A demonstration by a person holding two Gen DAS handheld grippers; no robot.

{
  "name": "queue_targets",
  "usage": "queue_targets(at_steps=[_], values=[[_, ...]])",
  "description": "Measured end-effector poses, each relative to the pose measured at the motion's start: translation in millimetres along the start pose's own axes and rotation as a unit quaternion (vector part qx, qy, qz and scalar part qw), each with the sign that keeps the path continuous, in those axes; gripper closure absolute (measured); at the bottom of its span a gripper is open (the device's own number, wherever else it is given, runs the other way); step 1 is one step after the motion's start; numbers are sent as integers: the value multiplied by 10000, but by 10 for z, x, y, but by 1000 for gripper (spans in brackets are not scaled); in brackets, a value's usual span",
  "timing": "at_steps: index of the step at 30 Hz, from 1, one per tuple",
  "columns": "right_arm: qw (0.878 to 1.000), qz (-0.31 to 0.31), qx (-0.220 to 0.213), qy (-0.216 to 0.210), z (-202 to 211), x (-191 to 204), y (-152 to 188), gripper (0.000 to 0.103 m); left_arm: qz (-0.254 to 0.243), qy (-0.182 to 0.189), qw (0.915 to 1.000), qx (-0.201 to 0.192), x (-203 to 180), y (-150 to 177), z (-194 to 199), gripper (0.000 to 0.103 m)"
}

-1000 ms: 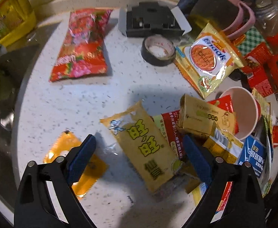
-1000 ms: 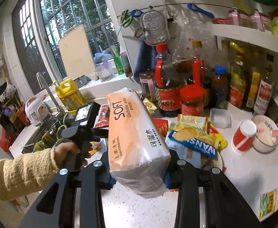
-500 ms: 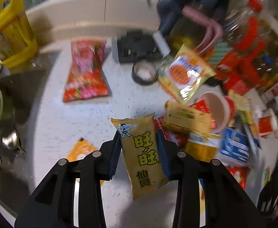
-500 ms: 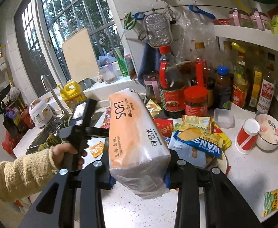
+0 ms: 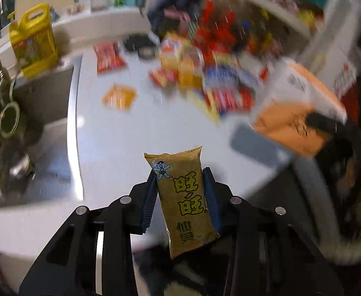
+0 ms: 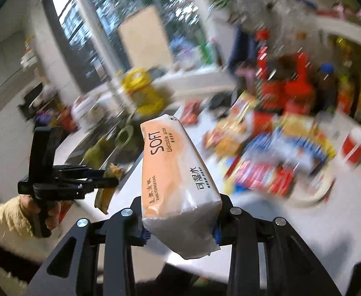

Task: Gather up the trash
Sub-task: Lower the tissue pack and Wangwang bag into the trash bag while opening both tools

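My left gripper (image 5: 180,180) is shut on a yellow-brown snack packet (image 5: 184,202) with Chinese lettering, held upright above the front edge of the white counter (image 5: 141,128). My right gripper (image 6: 180,222) is shut on an orange and white tissue pack (image 6: 175,175) marked SOFT, lifted above the counter. The tissue pack also shows at the right of the left wrist view (image 5: 296,113). The left gripper with its packet (image 6: 106,185) shows at the left of the right wrist view. A blurred heap of wrappers (image 5: 205,79) lies on the counter's far side.
A sink (image 5: 25,113) with a tap lies left of the counter, a yellow detergent jug (image 5: 32,42) behind it. An orange sachet (image 5: 118,96) and a red packet (image 5: 109,58) lie apart on the counter. Bottles and jars (image 6: 291,86) stand at the back right.
My left gripper closed on the yellow snack packet, lifted it and pulled back towards the counter's front edge. My right gripper, still holding the tissue pack, swung back and left.
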State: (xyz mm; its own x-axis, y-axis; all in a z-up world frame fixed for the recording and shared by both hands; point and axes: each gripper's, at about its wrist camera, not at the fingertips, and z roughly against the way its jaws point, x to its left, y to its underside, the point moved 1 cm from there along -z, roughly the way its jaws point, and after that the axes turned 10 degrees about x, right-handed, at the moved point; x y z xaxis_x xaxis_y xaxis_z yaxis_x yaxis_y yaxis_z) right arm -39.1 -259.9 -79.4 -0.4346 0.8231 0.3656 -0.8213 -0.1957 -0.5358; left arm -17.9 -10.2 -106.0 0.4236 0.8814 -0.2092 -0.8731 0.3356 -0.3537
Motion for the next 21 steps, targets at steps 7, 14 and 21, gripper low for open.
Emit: queue_targets(at_steps=[7, 14, 21], values=[[9864, 51, 1574, -475, -485, 263, 857, 67, -597, 88, 9923, 1078, -381, 906, -551, 67], [9673, 25, 2529, 160, -1307, -109, 1621, 67, -214, 43, 9860, 1653, -217, 1266, -1672, 67], [9463, -33, 3120, 846, -2100, -532, 2107, 51, -101, -15, 9747, 2232, -140, 1453, -2586, 53]])
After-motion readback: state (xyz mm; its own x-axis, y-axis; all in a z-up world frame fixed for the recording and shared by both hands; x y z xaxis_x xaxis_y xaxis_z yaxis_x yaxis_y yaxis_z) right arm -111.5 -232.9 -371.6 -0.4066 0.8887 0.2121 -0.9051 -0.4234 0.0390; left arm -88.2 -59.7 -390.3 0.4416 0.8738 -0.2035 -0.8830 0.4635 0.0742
